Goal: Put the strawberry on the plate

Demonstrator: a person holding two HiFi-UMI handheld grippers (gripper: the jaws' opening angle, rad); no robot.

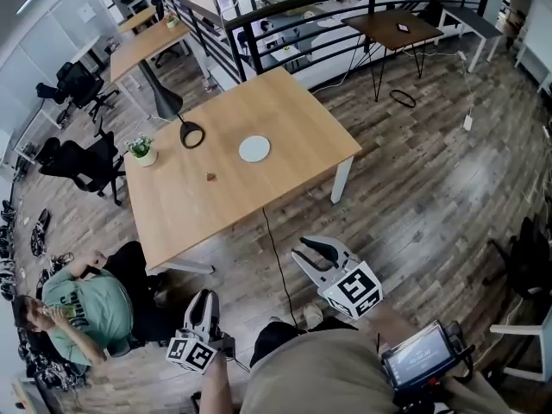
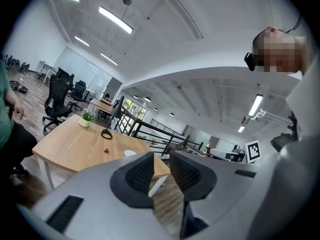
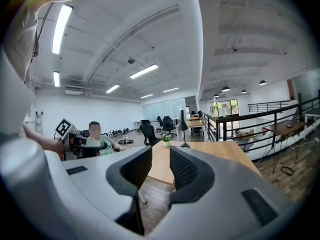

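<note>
A small red strawberry (image 1: pixel 210 176) lies on the light wooden table (image 1: pixel 285 110), left of and nearer than a round white plate (image 1: pixel 254 148). Both grippers are held low over the wooden floor, well short of the table's near edge. My left gripper (image 1: pixel 204 300) points up toward the table with its jaws shut and nothing between them. My right gripper (image 1: pixel 309 251) is also shut and empty. In the left gripper view the strawberry (image 2: pixel 107 150) and plate (image 2: pixel 130 153) show far beyond the jaws (image 2: pixel 161 159). The right gripper (image 3: pixel 161 156) faces the table's side; the strawberry is not visible there.
A potted plant (image 1: pixel 142 151) and a black lamp base (image 1: pixel 191 134) stand on the table's left part. A person in a green shirt (image 1: pixel 78 309) sits on the floor at the left. Black office chairs (image 1: pixel 86 162), a black railing (image 1: pixel 285 11) and a dark table (image 1: pixel 392 28) lie beyond.
</note>
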